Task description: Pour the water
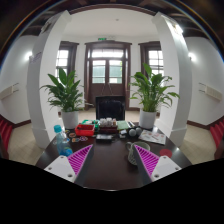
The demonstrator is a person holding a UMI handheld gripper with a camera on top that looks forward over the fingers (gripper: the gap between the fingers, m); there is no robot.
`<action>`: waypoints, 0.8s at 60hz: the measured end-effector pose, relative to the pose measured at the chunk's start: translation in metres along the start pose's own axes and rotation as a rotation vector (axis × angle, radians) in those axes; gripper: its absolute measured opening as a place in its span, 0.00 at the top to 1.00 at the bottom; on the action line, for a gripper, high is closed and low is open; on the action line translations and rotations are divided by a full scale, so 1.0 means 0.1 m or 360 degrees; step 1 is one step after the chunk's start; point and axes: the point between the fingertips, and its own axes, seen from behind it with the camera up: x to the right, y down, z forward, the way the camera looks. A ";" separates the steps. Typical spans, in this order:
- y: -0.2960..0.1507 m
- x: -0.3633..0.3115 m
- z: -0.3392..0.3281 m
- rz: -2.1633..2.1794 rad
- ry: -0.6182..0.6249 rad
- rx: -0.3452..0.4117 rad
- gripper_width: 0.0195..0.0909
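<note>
Gripper view: a dark table point(112, 165) runs forward from the gripper point(112, 160) into a bright room with white walls.
Gripper: the two fingers stand well apart, with the dark tabletop showing between them and nothing held.
Pads: a magenta pad point(80, 157) lines the inner face of the left finger, and a matching one lines the right finger.
Water bottle point(62, 140): a clear bottle with a blue cap stands upright on the table, just beyond the left finger and outside the gap between the fingers.
Red object point(86, 130): a low red thing sits on the table beyond the bottle, towards the far end; what it is cannot be told.
Table clutter point(125, 130): several small items crowd the far end of the table, among them dark rounded shapes and something green, too small to name.
Metal thing point(133, 152): a pale, shiny item lies on the table just ahead of the right finger, close beside its pad; its kind is unclear.
Left plant point(66, 92): a broad-leaved green plant rises from a white pot behind the table on the left.
Right plant point(150, 90): a similar plant in a white pot stands behind the table on the right.
Doors point(107, 72): dark-framed glazed doors fill the middle of the far wall between the two plants.
Fireplace-like opening point(109, 106): a dark square recess sits below the doors, behind the far edge of the table.
</note>
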 end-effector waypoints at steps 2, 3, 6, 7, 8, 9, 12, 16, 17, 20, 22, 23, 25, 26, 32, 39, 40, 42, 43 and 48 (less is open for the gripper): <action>0.04 -0.04 0.00 -0.0016 -0.0010 0.0005 0.13; 0.07 -0.08 -0.01 -0.0023 -0.0012 0.0013 0.13; 0.18 -0.22 -0.01 -0.0033 -0.0015 0.0034 0.13; 0.23 -0.28 -0.01 -0.0038 -0.0018 0.0039 0.13; 0.27 -0.33 -0.01 -0.0041 -0.0020 0.0045 0.13; 0.32 -0.39 -0.01 -0.0044 -0.0022 0.0053 0.13; 0.46 -0.58 0.04 -0.0046 -0.0047 0.0065 0.13; 0.65 -0.96 0.06 -0.0036 -0.0132 0.0076 0.13; 0.68 -1.05 0.07 -0.0034 -0.0156 0.0077 0.13; 0.77 -1.30 0.12 -0.0025 -0.0216 0.0082 0.12; 0.81 -1.44 0.17 -0.0019 -0.0246 0.0081 0.13; 0.82 -1.50 0.20 -0.0018 -0.0259 0.0081 0.13; 0.84 -1.61 0.28 -0.0023 -0.0275 0.0084 0.13; 0.84 -1.65 0.32 -0.0026 -0.0277 0.0089 0.12; 0.77 -1.84 0.60 -0.0043 -0.0285 0.0127 0.13; 0.70 -1.99 0.97 -0.0010 -0.0283 0.0155 0.13; 0.70 -1.99 1.02 -0.0012 -0.0278 0.0152 0.13; 0.72 -2.00 1.11 -0.0023 -0.0263 0.0134 0.14; 0.74 -2.00 1.16 -0.0030 -0.0253 0.0123 0.14; 0.78 -2.03 1.35 -0.0058 -0.0238 0.0095 0.13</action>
